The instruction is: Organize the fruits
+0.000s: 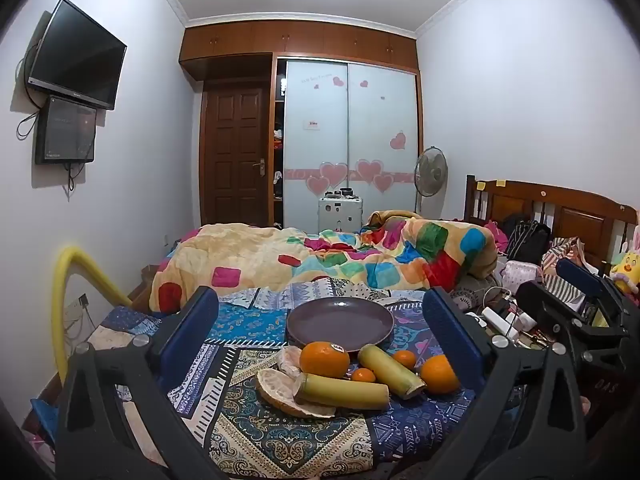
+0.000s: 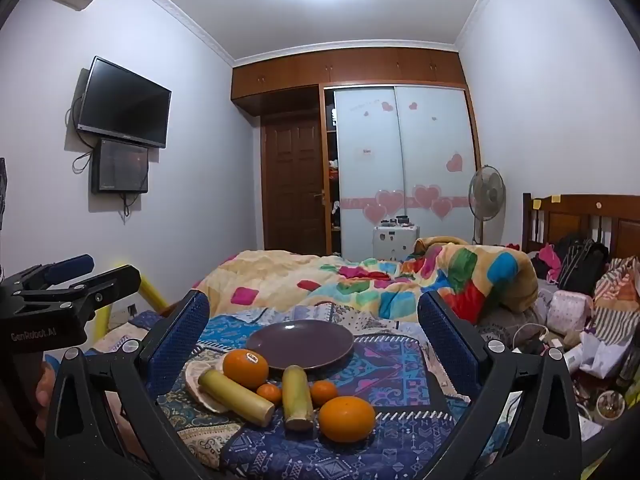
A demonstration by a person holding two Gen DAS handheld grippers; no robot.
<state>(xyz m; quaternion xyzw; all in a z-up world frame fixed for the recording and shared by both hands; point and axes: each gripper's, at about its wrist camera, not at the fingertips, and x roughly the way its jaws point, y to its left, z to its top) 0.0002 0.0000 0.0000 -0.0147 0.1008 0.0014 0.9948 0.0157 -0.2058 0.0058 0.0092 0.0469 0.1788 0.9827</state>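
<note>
Bedroom, patterned bedspread (image 1: 280, 432): fruit pile sits near edge, just in front of an empty purple plate (image 1: 340, 322). Peeled pomelo pieces (image 1: 280, 388) lie partly hidden behind a yellow-green cane segment (image 1: 344, 390); 2nd segment (image 1: 390, 364) covers part of a small mandarin (image 1: 405, 358). Stickered orange (image 1: 324, 358) touches plate rim; another orange (image 1: 439, 374) sits far right of pile. Left gripper (image 1: 320, 320) and right gripper (image 2: 314, 318) hover above the spread, jaws spread wide, holding nothing; lower arms cut off by frame. Beyond: colourful quilt (image 1: 360, 256), wardrobe w/ heart stickers (image 1: 352, 140), fan (image 1: 430, 172). Clutter at right, hard to make out.
</note>
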